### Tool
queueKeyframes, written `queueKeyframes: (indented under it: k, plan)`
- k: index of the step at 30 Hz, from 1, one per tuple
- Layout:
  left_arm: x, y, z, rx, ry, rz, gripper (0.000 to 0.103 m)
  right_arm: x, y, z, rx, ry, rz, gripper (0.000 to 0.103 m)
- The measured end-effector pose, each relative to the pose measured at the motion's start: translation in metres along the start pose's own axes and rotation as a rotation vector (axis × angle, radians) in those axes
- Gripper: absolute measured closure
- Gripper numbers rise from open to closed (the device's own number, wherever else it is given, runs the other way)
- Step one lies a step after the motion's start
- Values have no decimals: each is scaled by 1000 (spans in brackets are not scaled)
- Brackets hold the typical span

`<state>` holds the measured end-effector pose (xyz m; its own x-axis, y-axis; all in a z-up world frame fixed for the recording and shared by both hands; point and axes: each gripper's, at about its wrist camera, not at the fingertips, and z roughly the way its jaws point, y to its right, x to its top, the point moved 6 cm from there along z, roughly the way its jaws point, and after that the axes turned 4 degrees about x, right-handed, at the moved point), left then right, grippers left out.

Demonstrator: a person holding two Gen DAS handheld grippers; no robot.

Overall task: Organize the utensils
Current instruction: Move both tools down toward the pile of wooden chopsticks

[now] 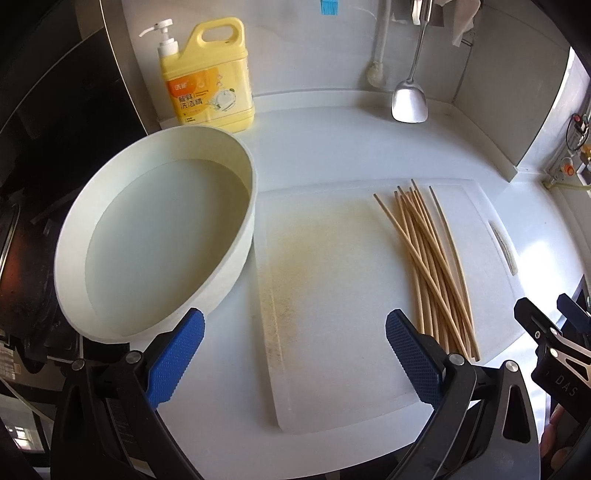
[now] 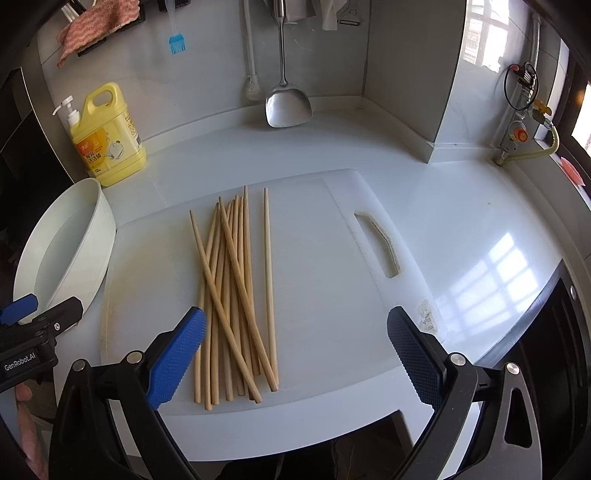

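Several wooden chopsticks [image 2: 236,295] lie in a loose crossed pile on a white cutting board [image 2: 332,314]; in the left wrist view the chopsticks [image 1: 432,266] lie on the right part of the board [image 1: 325,295]. One chopstick [image 2: 269,280] lies apart at the pile's right. My right gripper [image 2: 295,354] is open and empty, just above the near ends of the pile. My left gripper [image 1: 295,354] is open and empty over the board's left part, next to a white basin [image 1: 155,236]. The right gripper also shows in the left wrist view [image 1: 554,325].
The basin [image 2: 66,251] holds water, left of the board. A yellow dish soap jug [image 2: 107,140] stands at the back left. A steel spatula [image 2: 286,103] hangs on the back wall, with a blue brush [image 2: 177,44] and a cloth [image 2: 99,26]. A dark stove [image 2: 554,350] is at right.
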<state>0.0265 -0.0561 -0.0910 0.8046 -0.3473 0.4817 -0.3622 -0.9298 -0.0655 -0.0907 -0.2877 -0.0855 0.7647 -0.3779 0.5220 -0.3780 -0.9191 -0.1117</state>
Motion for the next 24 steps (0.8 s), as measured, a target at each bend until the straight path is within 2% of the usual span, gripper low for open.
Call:
queueKeyframes:
  k: [3,7,17,24]
  plan:
    - [-1,11,7,-18,-1,-22,6,-4,9,10,10,-16,-25,9]
    - [-6,24,12,-6,13,-58,6,-6,20,31,21,-38,-53,9]
    - [-25,44,33,80,61,-154,6,5,32,80,112,0,-156,9]
    - [-20,51,41,73,116,-154,6,15,29,94,110,38,-177,9]
